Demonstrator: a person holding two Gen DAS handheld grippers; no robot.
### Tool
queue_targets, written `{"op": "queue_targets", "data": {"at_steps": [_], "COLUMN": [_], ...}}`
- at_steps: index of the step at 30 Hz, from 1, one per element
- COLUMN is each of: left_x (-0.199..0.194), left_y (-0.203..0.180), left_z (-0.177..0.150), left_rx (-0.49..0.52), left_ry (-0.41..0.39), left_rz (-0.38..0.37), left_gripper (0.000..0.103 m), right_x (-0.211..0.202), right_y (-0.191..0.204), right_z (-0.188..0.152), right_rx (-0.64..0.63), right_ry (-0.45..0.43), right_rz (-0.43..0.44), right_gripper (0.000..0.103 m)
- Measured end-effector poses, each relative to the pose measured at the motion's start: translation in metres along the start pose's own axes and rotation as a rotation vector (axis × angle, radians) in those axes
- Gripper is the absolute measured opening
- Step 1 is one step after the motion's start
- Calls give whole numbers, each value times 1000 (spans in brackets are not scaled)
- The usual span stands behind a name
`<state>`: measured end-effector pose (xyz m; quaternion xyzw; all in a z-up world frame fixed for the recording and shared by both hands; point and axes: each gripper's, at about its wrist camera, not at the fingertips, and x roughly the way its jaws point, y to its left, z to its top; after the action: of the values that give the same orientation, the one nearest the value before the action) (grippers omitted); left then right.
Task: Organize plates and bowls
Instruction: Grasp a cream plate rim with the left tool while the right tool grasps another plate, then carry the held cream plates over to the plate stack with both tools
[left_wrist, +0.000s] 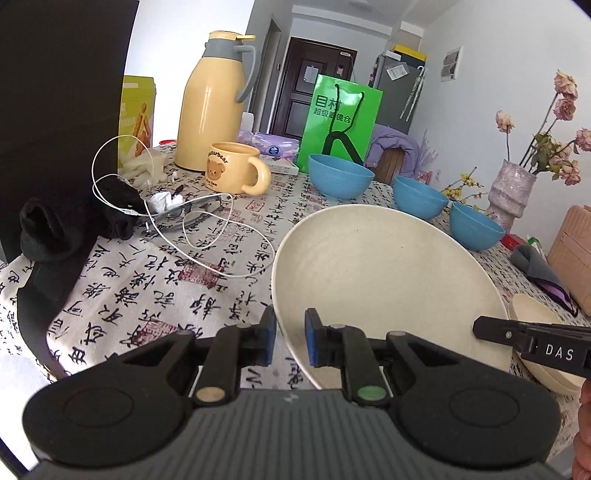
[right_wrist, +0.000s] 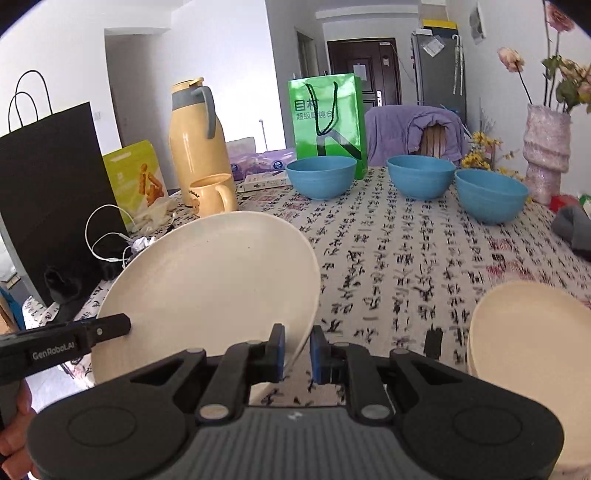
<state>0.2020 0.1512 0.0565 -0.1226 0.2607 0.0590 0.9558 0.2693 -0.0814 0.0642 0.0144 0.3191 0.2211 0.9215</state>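
Note:
A cream plate (left_wrist: 388, 291) is held tilted above the table, between both grippers. My left gripper (left_wrist: 290, 338) is shut on its left rim. My right gripper (right_wrist: 296, 350) is shut on its right rim; the plate also shows in the right wrist view (right_wrist: 210, 291). Each gripper shows as a black finger at the edge of the other's view. A stack of cream plates (right_wrist: 532, 343) lies on the table at the right, also in the left wrist view (left_wrist: 543, 339). Three blue bowls (right_wrist: 320, 177) (right_wrist: 421, 180) (right_wrist: 491, 199) stand in a row at the back.
The table has a calligraphy-print cloth (right_wrist: 399, 258). At the left are a yellow thermos (left_wrist: 212, 103), a yellow bear mug (left_wrist: 236, 168), a white cable (left_wrist: 166, 218), glasses and black cloth. A green bag (left_wrist: 340, 122) and a vase of flowers (left_wrist: 511, 192) stand behind the bowls.

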Motion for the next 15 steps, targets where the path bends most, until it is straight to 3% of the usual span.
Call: {"op": "queue_targets", "data": {"at_steps": [6, 15], "left_x": [-4, -5], "left_y": [-5, -13], "left_z": [-7, -10], "left_rx": [19, 32], "left_ry": [1, 6], "left_rz": [-36, -20], "left_gripper": [16, 16], "right_x": [-13, -22], "right_y": [-1, -5], "right_z": [-17, -26], "right_rx": [30, 27], "right_ry": [1, -12], "right_rz": [-30, -37], "right_gripper": [14, 15]}}
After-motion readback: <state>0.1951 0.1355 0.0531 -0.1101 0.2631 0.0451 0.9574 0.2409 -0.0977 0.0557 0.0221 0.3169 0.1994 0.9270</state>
